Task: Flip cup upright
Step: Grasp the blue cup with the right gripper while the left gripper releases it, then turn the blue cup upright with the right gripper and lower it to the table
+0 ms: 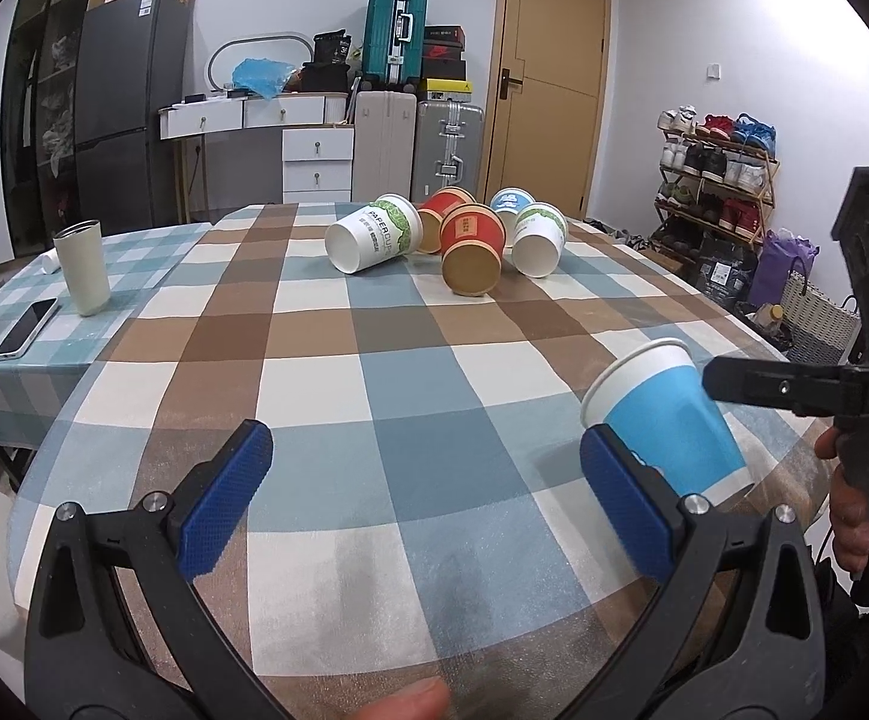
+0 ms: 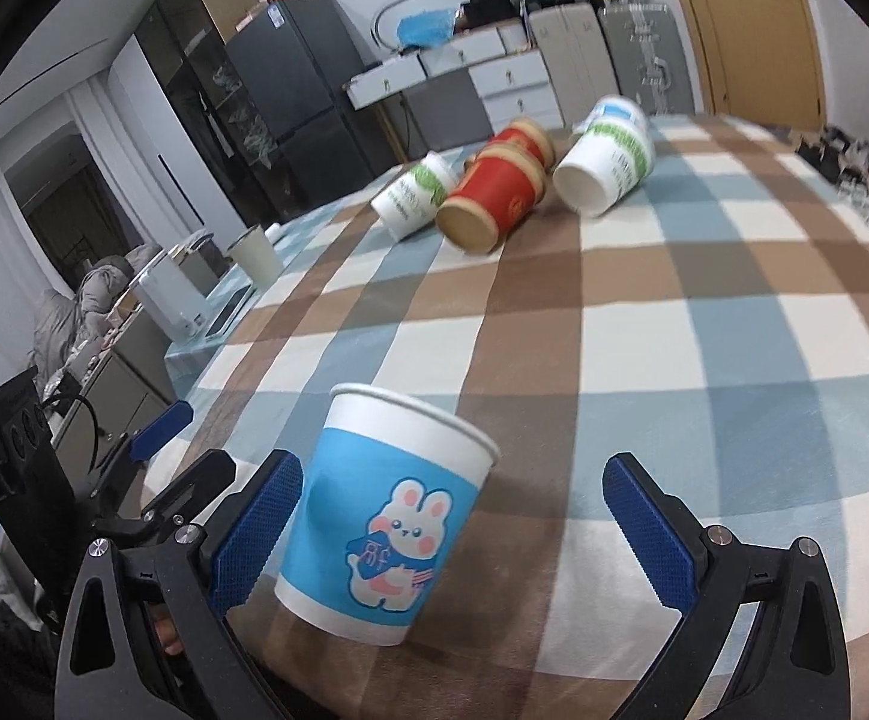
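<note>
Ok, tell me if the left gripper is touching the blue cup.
Apart: right wrist view shows the left gripper well clear of the blue cup.

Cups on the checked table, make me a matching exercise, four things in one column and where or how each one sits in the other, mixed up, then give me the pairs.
Things
1. blue bunny cup
2. front red cup
3. pale tumbler
4. phone

States
A. lying flat near the table's left edge
B. on its side in the far cluster, brown base toward the camera
C. standing mouth up between the open right gripper's fingers
D. standing upright, alone on the left, beside the phone

Pairs: 1-C, 2-B, 3-D, 4-A
</note>
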Demonstrator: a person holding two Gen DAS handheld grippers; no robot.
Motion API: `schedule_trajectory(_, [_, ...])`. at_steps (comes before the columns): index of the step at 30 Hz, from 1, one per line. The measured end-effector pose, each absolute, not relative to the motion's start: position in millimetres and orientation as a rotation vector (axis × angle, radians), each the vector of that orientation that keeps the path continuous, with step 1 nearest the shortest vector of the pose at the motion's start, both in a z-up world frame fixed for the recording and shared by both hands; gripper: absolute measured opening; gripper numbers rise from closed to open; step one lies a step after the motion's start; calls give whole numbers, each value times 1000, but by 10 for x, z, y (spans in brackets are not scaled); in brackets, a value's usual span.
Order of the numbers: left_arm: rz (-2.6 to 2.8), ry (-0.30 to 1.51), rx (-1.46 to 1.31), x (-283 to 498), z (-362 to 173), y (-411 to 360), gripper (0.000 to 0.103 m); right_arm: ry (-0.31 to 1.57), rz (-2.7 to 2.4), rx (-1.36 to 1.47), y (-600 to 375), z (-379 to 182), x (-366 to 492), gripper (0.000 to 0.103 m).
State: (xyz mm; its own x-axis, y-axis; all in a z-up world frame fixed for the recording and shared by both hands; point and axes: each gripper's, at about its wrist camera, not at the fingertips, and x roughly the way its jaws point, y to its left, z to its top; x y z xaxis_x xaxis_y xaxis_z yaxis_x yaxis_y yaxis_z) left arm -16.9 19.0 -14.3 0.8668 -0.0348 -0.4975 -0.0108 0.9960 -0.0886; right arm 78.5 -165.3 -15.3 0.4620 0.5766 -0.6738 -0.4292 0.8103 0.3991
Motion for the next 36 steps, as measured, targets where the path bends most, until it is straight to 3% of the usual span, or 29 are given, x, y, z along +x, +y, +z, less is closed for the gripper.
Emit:
schedule_trajectory(7, [-12, 523, -88, -170, -144, 190, 103, 1026, 680, 239, -1520, -214, 960, 102])
schedule_trajectory(13, [-12, 524, -85, -167, -150, 184, 103, 1173, 753, 315, -1484, -295, 1181, 90])
schedule_trajectory(16, [-13, 524, -85, -165, -156, 182, 103, 1225, 770, 344, -1481, -360, 1265, 76])
schedule_trajectory(20, [-13, 526, -84, -161, -166, 175, 103, 1212, 792, 358, -1494, -319, 1270, 73])
schedule_trajectory(24, [-13, 525, -84, -161, -167, 174, 103, 1132, 792, 304, -1484, -181, 1202, 72])
schedule_trajectory(36, [-5, 524, -91, -163, -194, 193, 103, 636, 614, -10, -1263, 113, 828, 72])
